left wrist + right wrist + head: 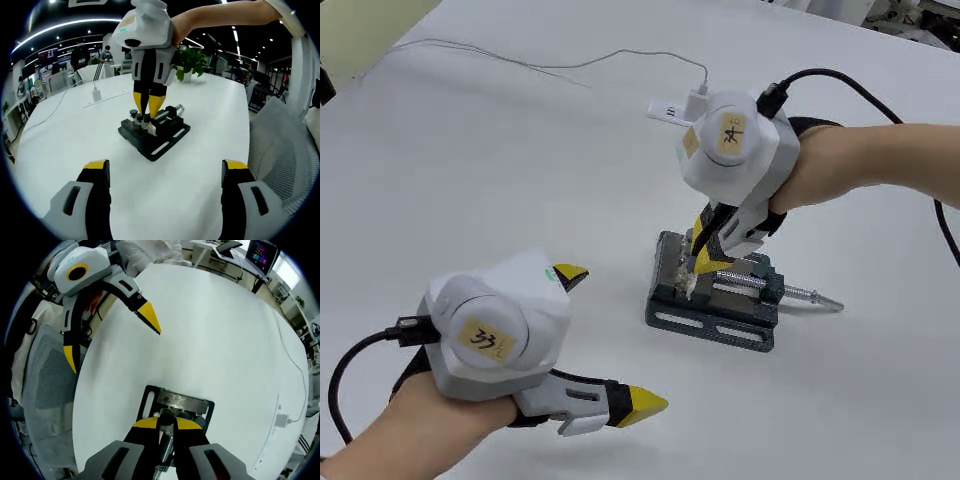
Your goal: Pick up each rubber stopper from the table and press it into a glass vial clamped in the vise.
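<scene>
Head view: the right gripper (705,258) points almost straight down onto the vise (712,318). The left gripper (610,340) hangs well apart, jaws wide.

Left gripper view: dark-capped glass vials (135,115) stand upright under the right gripper's tips.

Right gripper view: narrow jaws pinch a dark rubber stopper (166,419) directly above the vise.

White cable (650,52) w/ adapter (670,110) on table (500,170); plant (192,60) behind.

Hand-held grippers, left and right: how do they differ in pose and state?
The left hand-held gripper is wide open and empty; the right hand-held gripper is shut on a black stopper. The left hovers over the table, the right points down into the vise. Both have yellow tips.
</scene>
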A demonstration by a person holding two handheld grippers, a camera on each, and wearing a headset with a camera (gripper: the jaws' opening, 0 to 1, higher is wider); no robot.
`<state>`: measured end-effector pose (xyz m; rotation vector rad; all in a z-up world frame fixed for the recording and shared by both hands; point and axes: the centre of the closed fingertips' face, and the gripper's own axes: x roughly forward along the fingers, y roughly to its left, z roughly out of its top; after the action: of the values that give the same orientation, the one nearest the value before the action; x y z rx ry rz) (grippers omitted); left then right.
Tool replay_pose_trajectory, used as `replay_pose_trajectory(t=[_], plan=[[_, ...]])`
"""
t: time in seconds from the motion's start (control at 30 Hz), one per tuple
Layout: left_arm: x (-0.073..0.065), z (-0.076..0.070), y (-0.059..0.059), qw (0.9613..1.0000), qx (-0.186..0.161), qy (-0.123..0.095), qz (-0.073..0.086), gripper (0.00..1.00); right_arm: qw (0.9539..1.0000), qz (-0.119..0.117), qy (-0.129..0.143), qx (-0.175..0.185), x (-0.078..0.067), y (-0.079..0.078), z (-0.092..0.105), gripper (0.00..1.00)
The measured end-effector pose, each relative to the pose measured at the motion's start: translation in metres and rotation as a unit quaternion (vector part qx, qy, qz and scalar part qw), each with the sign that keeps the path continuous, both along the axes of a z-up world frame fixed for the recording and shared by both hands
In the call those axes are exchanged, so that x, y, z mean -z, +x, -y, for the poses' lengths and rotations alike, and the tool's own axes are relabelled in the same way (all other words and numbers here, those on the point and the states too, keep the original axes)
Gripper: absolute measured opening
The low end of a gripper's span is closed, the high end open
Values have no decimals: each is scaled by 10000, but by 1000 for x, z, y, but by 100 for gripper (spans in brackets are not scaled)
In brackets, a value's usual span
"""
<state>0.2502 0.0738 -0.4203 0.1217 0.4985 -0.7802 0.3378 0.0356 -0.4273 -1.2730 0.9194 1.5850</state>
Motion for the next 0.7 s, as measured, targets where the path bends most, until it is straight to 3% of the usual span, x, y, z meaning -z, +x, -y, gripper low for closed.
replay_pose_trajectory(t=[0.7], plan=[[2,-3,-1,10000,11,-15,-29,89,9997,-14,-233,107,4,-1,1,5]])
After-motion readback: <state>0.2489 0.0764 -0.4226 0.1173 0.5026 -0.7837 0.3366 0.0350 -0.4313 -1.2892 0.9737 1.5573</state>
